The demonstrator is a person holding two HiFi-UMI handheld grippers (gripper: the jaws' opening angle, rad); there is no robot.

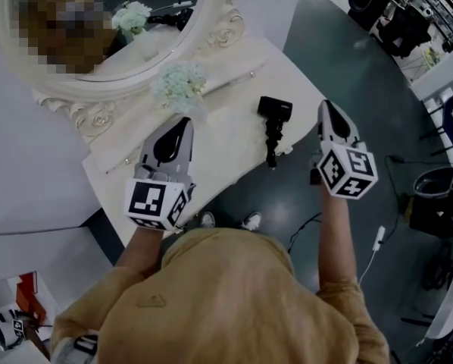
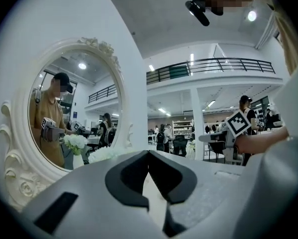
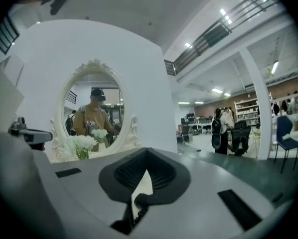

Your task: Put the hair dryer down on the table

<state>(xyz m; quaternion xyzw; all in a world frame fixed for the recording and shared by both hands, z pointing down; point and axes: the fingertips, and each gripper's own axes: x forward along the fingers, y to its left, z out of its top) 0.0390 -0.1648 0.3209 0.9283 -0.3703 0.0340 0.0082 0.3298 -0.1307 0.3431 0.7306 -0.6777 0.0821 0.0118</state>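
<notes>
The hair dryer (image 1: 273, 123) lies flat on the white worktop (image 1: 226, 131), close to its near right edge. In the head view its long axis runs almost straight up and down the picture: the blocky black head sits at the far end, toward the mirror, and the slim handle trails back toward the person, ending just at the worktop's edge. Nothing touches it.

It lies between the two grippers as the head view shows them, nearer the right one. The right gripper (image 1: 325, 106) shows just to its right, apart from it, jaws clenched tip to tip with nothing in them. The left gripper (image 1: 184, 121) shows farther off to its left, over the middle of the worktop – its jaws likewise meet at the tips and hold nothing. Both point away from the person, toward the mirror side.

Beyond the left gripper stands a bunch of white flowers (image 1: 179, 83), and behind that an oval mirror (image 1: 82, 108) in an ornate white frame, its glass showing the flowers again. No object lies between the dryer and either pair of jaws – only bare worktop. To the right of the worktop the dark floor (image 1: 348, 59) begins.
</notes>
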